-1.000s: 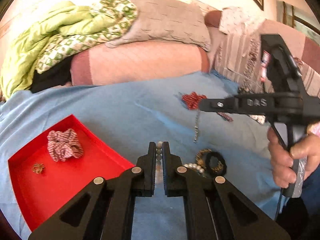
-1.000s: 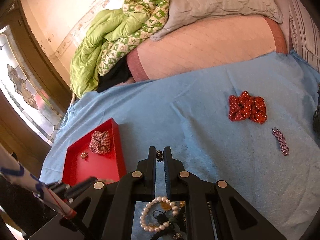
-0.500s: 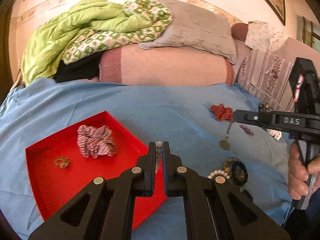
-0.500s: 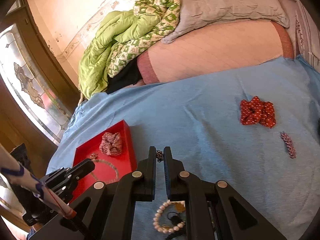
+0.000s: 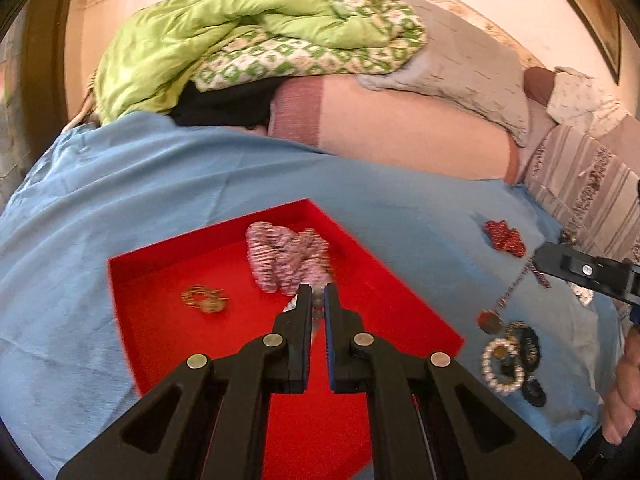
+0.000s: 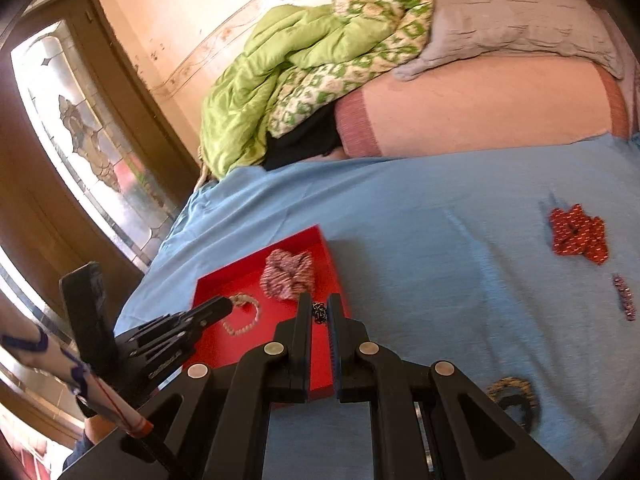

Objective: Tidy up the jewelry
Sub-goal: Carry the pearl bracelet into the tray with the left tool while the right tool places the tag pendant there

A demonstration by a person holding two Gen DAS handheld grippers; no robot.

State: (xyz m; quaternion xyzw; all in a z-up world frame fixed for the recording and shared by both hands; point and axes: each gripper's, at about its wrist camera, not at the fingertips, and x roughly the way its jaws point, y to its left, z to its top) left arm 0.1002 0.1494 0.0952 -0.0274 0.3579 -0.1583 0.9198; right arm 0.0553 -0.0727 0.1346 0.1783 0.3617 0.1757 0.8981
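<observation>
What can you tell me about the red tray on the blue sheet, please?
The red tray is a shallow, square, bright red container with low upright walls, plastic by the look of it. It lies flat on the blue sheet, one corner pointing toward the pillows. Inside lie a striped pink-and-white scrunchie near the far corner and a small gold ornament to its left. In the right wrist view a pale bead strand trails onto its floor from the closed left gripper.
</observation>
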